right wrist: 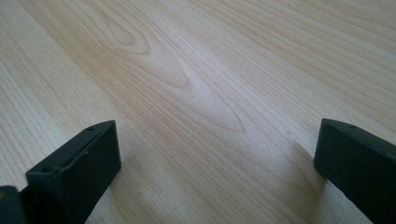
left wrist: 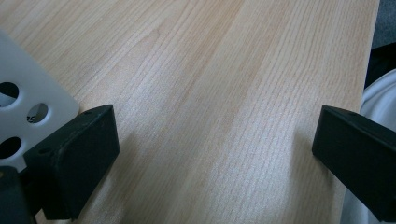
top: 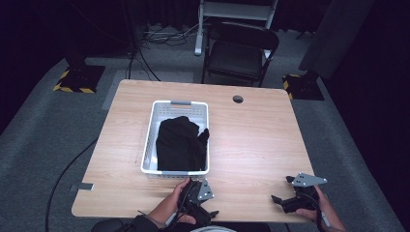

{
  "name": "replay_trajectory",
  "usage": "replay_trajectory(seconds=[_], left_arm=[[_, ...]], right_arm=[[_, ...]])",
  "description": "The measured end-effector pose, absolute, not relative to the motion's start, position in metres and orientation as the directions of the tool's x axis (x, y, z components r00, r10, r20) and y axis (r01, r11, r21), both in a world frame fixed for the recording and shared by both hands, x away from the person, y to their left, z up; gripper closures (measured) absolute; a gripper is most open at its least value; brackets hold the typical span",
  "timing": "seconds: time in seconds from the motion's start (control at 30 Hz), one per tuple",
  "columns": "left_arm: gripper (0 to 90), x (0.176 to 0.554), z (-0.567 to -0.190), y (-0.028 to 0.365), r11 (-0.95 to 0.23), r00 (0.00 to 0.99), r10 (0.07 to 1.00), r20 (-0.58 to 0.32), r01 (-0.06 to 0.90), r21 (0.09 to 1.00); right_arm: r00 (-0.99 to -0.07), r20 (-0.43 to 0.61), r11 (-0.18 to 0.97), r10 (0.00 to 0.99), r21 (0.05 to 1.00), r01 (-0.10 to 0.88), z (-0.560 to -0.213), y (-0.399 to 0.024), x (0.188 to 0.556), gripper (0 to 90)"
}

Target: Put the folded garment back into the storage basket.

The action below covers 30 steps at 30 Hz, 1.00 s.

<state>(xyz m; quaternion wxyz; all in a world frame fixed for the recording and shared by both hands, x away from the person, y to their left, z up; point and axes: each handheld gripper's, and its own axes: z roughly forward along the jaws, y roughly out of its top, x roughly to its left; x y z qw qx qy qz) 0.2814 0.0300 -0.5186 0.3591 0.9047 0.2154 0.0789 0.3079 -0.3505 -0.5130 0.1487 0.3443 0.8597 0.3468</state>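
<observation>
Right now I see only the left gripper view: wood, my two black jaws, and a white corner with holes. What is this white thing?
Observer: It is the near corner of a white basket standing in the middle of the table.
Operator: Is something inside the basket?
Observer: Yes, a black cloth lies crumpled in it, and one edge drapes over the right rim.
Operator: Where is the other gripper?
Observer: The right gripper is at the near right corner of the table, apart from the basket, with its jaws open over bare wood.
Operator: And my left gripper?
Observer: The left gripper is just in front of the basket, with its jaws open and nothing between them.
</observation>
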Motion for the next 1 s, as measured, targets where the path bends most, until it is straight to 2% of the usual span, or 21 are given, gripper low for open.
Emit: replay_trajectory(seconds=[1.0], left_arm=[[0.3, 0.2824, -0.5187, 0.0307, -0.653, 0.899, 0.437, -0.013, 0.327, 0.683]], right_arm=[[-0.727, -0.016, 0.527, 0.687, 0.699, 0.483, -0.5131, -0.3506, 0.3099, 0.3]])
